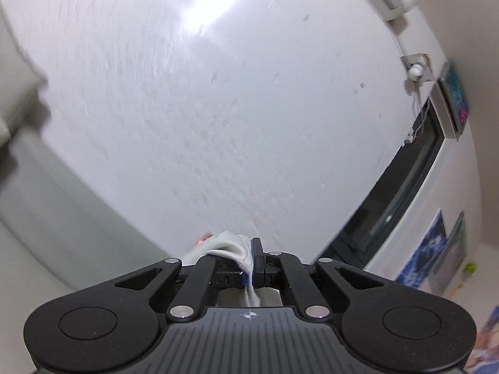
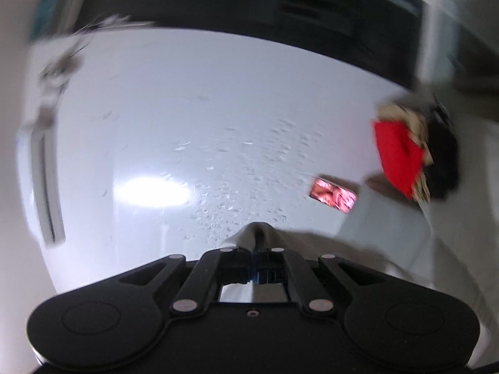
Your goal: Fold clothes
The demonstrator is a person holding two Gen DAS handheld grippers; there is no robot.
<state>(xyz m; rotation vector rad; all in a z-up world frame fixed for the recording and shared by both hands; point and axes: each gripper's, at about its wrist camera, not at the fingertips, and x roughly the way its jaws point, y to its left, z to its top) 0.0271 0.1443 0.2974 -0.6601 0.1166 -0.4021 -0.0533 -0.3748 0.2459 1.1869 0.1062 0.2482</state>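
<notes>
Left wrist view: left tongs [image 1: 248, 257] clamp the pale grey cloth garment [image 1: 229, 247]; right tongs [image 2: 254, 254] pinch it too, lower centre. Keep both grips level and taut over the white worktop [image 2: 218, 109].

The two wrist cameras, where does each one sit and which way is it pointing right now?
Left wrist: rides on the left hand-held gripper, looking along its fingers over the white table toward a wall; only the gripper shows, shut on pale cloth.
Right wrist: rides on the right hand-held gripper, facing the table toward a dark window, a pile of clothes at right; shut on pale cloth.
Shared: the table and the cloth.
</notes>
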